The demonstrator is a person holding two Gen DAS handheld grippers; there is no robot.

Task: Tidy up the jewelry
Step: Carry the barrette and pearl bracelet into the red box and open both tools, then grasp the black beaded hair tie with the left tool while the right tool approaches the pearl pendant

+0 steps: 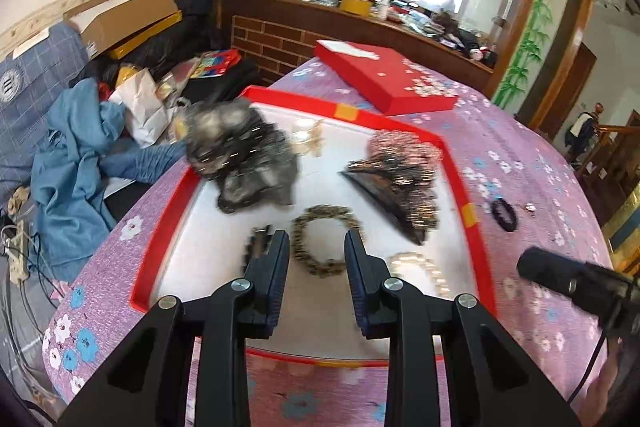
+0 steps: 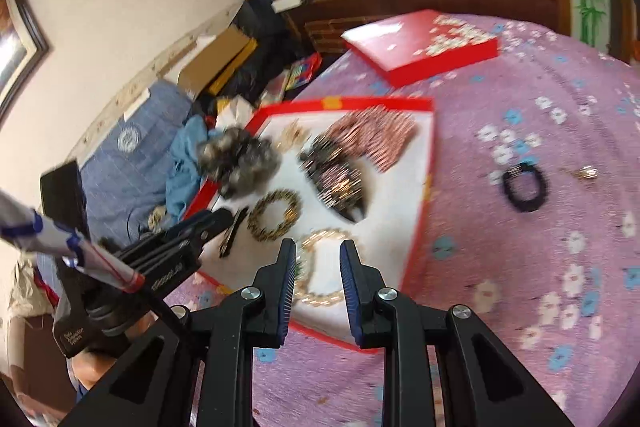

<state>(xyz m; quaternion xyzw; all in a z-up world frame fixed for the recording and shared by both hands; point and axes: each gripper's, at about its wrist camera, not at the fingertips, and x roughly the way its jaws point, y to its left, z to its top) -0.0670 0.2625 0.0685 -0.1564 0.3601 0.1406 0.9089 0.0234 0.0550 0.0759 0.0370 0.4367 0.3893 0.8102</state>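
**A:** So how far along was the jewelry sorting at that point? Most of it looked done to me. The red tray [image 1: 460, 167] in the middle of the left wrist view already had a grey fuzzy piece [image 1: 240, 151] at its upper left, a dark clip [image 1: 392, 195] with a pink beaded piece [image 1: 404, 147] toward the right, a gold bracelet [image 1: 324, 239] low in the middle and a pearl strand [image 1: 420, 269] at the lower right. Something small and black [image 1: 256, 247] sat just left of the bracelet, too blurry to name.

**B:** Yeah, but not finished imo. In the right wrist view a black hair tie [image 2: 524, 187] and a tiny gold bit [image 2: 588, 171], maybe a ring, were lying on the purple cloth [image 2: 520, 267] at the right of the frame, well apart from the tray. Those two were what's left, I'd guess. The lid [image 2: 420, 43] was off too, up at the top.

**A:** And the tongs?

**B:** Left tongs [image 1: 317, 245] were partly open, nothing between the jaws, hanging over the tray's near edge with the bracelet showing in the gap. Right tongs [image 2: 318, 251] were the same, a modest gap and empty, above the pearls. Neither had hold of anything.

**A:** So both free for the strays, probably.
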